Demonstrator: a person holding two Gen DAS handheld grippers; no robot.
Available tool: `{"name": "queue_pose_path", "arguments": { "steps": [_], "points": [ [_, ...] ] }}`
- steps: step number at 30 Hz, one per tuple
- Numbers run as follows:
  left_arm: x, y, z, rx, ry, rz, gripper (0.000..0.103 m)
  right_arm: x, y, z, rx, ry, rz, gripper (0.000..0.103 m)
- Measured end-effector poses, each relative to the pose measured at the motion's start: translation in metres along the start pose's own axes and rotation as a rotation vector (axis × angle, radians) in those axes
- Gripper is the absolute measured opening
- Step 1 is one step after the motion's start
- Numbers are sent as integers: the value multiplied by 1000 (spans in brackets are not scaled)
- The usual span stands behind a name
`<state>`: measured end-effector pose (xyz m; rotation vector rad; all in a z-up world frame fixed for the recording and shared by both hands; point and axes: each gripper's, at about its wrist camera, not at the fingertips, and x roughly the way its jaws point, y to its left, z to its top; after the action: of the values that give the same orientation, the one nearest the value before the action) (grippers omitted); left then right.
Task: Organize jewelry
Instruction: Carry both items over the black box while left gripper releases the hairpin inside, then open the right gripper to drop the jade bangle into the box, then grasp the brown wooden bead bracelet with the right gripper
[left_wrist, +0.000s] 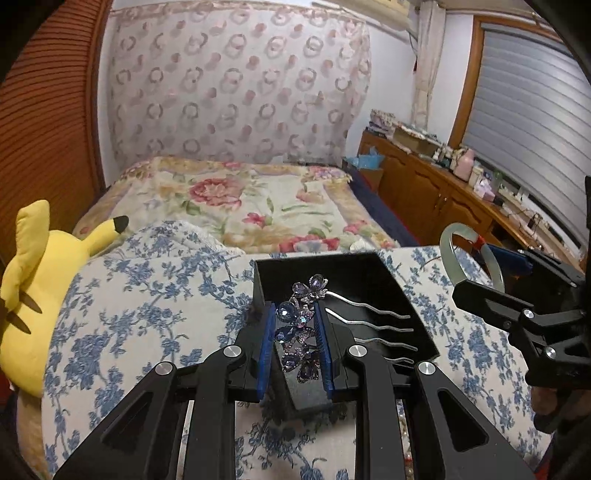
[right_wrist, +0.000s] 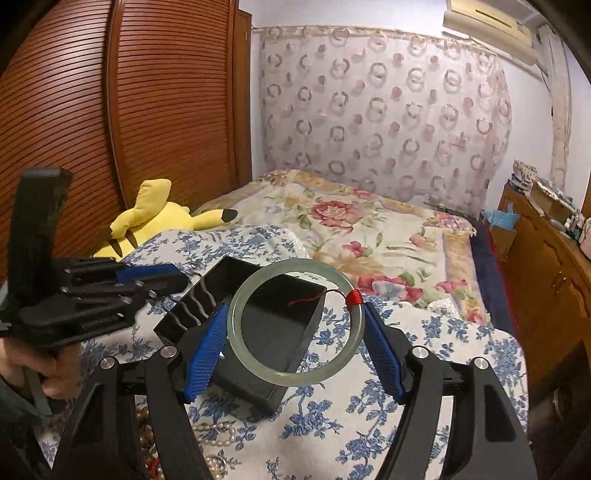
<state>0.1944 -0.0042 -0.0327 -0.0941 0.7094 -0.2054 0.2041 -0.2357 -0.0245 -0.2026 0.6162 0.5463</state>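
Observation:
My left gripper (left_wrist: 297, 321) is shut on a purple jewelled hair comb (left_wrist: 301, 325) and holds it over the near-left corner of the black box (left_wrist: 351, 269); its silver prongs (left_wrist: 380, 326) reach right, over the box. My right gripper (right_wrist: 295, 325) is shut on a pale green jade bangle (right_wrist: 236, 325) with a red thread wrap (right_wrist: 354, 298), held above the black box (right_wrist: 255, 380). In the left wrist view the bangle (left_wrist: 448, 260) and right gripper show at the right. In the right wrist view the left gripper (right_wrist: 162, 277) is at the box's left end.
The box sits on a blue-flowered cloth (right_wrist: 351, 417). A pearl necklace (right_wrist: 218, 435) lies on the cloth near my right gripper's base. A yellow plush toy (left_wrist: 40, 291) lies at the left. A floral bed (left_wrist: 258, 206) is behind, a wooden cabinet (left_wrist: 436, 195) to the right.

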Motion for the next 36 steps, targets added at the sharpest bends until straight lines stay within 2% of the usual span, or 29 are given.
{"name": "queue_pose_path", "arguments": {
  "steps": [9, 13, 22, 25, 28, 33, 36],
  "points": [
    [-10, 7, -1, 1, -20, 29, 27, 28, 19, -9, -38, 47, 53, 74],
    [-23, 15, -4, 3, -36, 44, 35, 39, 32, -13, -80, 76, 58, 74],
    [-47, 34, -33, 10, -17, 49, 47, 57, 39, -17, -96, 126, 57, 75],
    [-53, 38, -45, 12, -2, 47, 49, 54, 39, -17, -93, 116, 60, 79],
    [-58, 38, -56, 16, 10, 44, 50, 46, 40, -17, -91, 100, 61, 79],
    [-69, 37, -73, 18, 19, 26, 56, 12, 43, -25, -69, 61, 76, 79],
    [-77, 36, -83, 24, 10, 33, 64, -10, 47, -36, -63, 53, 105, 78]
  ]
}}
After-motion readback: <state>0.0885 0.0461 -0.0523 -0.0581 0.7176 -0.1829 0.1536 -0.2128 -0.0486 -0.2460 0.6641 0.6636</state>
